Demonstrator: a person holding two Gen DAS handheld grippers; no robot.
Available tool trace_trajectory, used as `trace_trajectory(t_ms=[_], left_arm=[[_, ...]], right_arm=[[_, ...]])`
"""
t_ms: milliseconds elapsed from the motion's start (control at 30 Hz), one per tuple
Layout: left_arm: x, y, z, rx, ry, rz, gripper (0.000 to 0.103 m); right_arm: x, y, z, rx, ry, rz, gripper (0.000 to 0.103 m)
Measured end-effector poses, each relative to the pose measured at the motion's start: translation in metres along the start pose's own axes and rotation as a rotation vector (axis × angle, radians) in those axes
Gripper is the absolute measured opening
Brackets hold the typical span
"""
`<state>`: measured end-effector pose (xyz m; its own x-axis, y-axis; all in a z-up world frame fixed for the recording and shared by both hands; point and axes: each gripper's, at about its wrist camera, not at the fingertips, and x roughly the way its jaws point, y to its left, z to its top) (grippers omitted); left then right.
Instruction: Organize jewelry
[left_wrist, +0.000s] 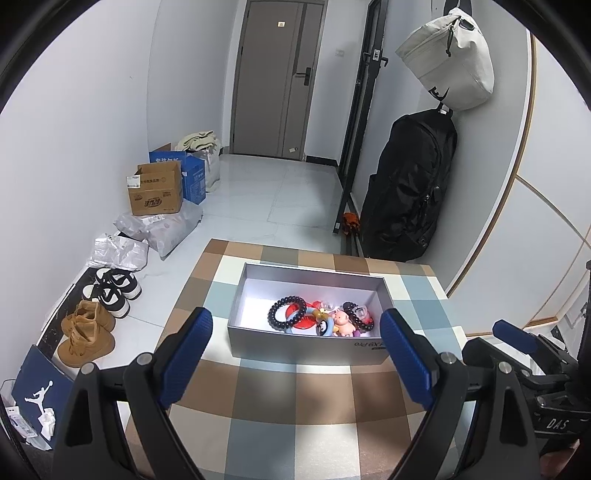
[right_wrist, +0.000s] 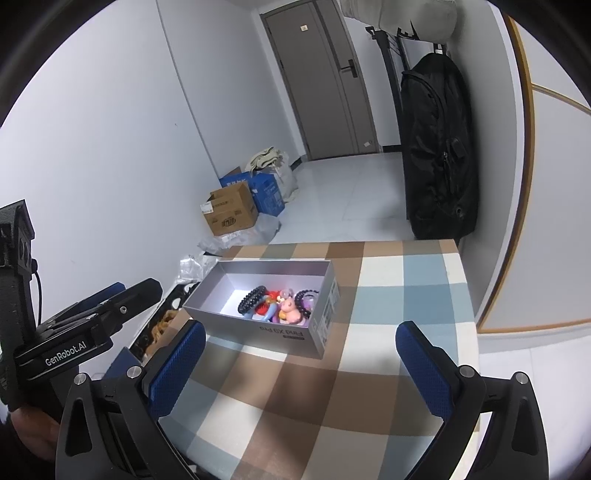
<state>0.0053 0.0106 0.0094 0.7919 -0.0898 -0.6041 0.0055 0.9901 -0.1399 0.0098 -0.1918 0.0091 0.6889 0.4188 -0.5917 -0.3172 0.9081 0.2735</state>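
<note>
A grey open box (left_wrist: 255, 341) stands on the checked tablecloth (left_wrist: 295, 398). Inside lie a black bead bracelet (left_wrist: 275, 312), a red ring (left_wrist: 301, 325), a pink pig charm (left_wrist: 341, 321) and another dark bead bracelet (left_wrist: 354, 314). My left gripper (left_wrist: 297, 354) is open and empty, just in front of the box. In the right wrist view the box (right_wrist: 258, 330) sits ahead and left, with the black bracelet (right_wrist: 251, 297) and pig charm (right_wrist: 290, 306) inside. My right gripper (right_wrist: 301, 369) is open and empty, above the cloth (right_wrist: 388, 314) in front of the box.
The table's left edge drops to the floor with shoes (left_wrist: 88, 332) and cardboard boxes (left_wrist: 157, 192). A black backpack (left_wrist: 406, 184) and a white bag (left_wrist: 450, 59) hang on the right wall. The left gripper's body (right_wrist: 85, 325) shows at the left of the right wrist view.
</note>
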Motion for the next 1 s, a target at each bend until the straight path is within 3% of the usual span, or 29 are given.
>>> trace_trajectory(t_ms=[733, 1000], left_arm=[[-0.0016, 0.0018, 0.0001, -0.008, 0.004, 0.003, 0.089], [0.0025, 0.0047, 0.001, -0.031, 0.032, -0.036, 0.089]], right_arm=[[0.0023, -0.0015, -0.0019, 0.016, 0.015, -0.019, 0.103], [0.0031, -0.0025, -0.0013, 0.023, 0.023, -0.023, 0.103]])
